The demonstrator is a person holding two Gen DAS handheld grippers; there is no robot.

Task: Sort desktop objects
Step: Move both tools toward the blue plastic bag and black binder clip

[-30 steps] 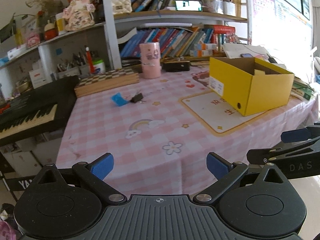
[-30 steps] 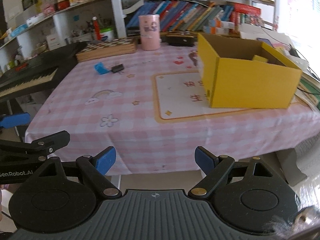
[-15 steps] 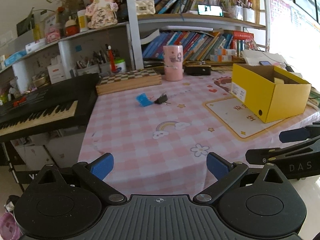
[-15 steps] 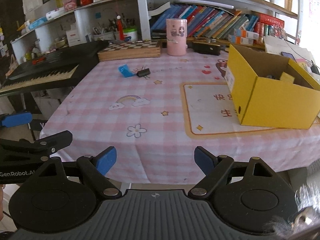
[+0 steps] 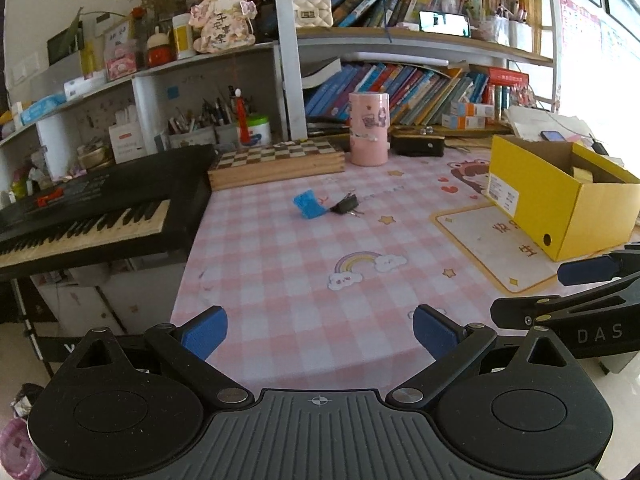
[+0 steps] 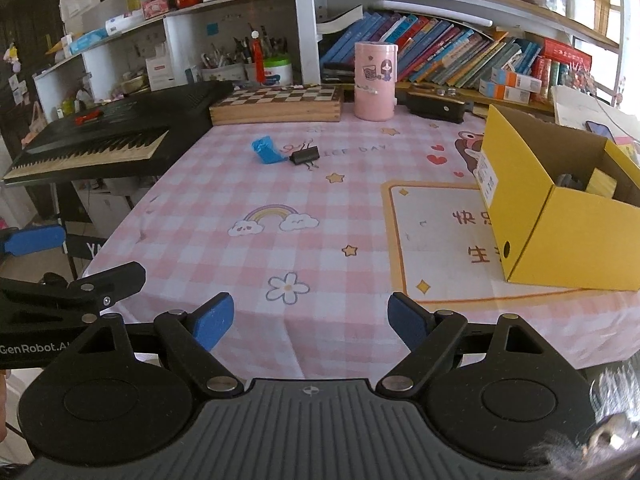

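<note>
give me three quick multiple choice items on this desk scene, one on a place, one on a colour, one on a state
1. The black binder clip lies
A) inside the box
B) beside the blue item
C) on the keyboard

2. The open box is
A) yellow
B) green
C) white

3. The right tool is
A) shut on the clip
B) shut on the cup
C) open, holding nothing

Key: 1 B, the two lie side by side on the checked cloth; 2 A, its walls are yellow; 3 C, blue pads apart with only cloth between.

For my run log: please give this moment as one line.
left gripper: open, empty | right gripper: open, empty | binder clip, blue item: untouched
</note>
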